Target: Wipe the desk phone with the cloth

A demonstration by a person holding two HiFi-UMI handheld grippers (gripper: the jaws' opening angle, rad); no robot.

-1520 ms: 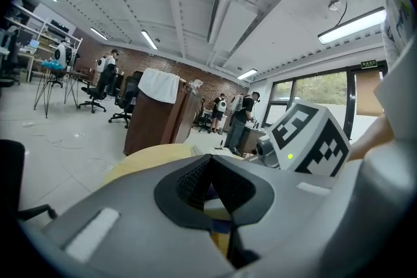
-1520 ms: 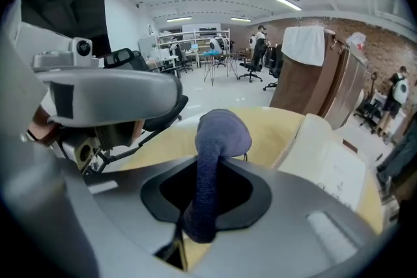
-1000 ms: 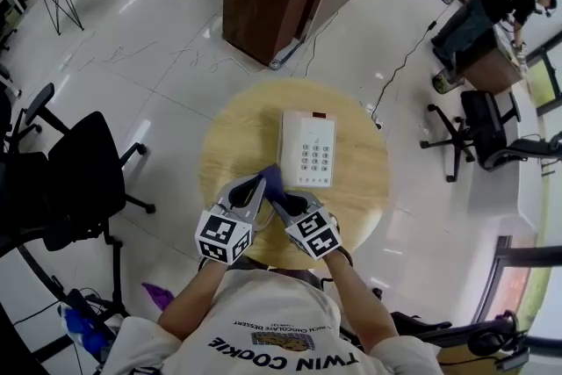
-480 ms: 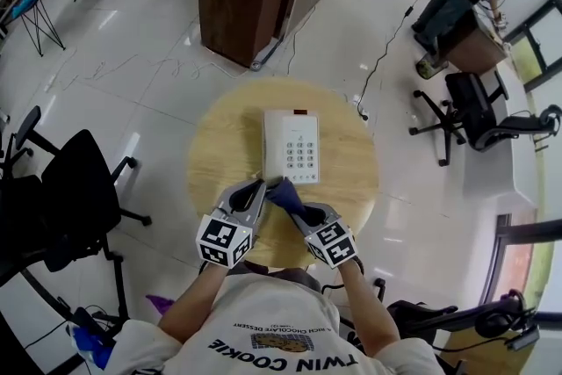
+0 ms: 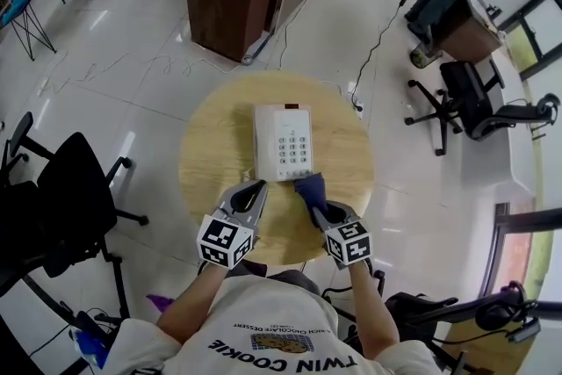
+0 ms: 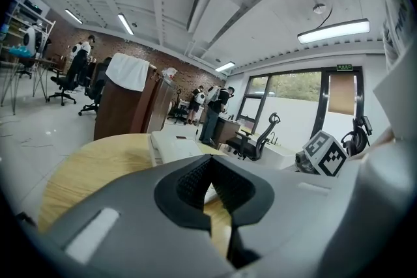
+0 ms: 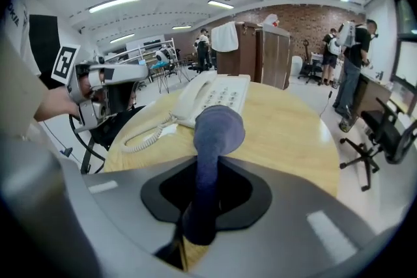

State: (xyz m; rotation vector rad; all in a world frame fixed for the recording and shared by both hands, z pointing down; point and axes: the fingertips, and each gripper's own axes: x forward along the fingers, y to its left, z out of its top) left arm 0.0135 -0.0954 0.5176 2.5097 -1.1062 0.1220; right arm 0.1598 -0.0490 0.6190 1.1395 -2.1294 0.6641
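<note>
The right claw is clamped on the dark blue cloth, whose wad juts ahead to the desk phone's near corner. The left claw, pressed together and empty, sits alongside. Best to press lightly and sweep forward over the keypad.

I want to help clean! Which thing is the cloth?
Find the round wooden table with the white desk phone on it. Just by the phone's near right corner, the right gripper pinches the cloth. It is a small, soft, dark blue bundle, the only dark blue thing over the pale tabletop.
</note>
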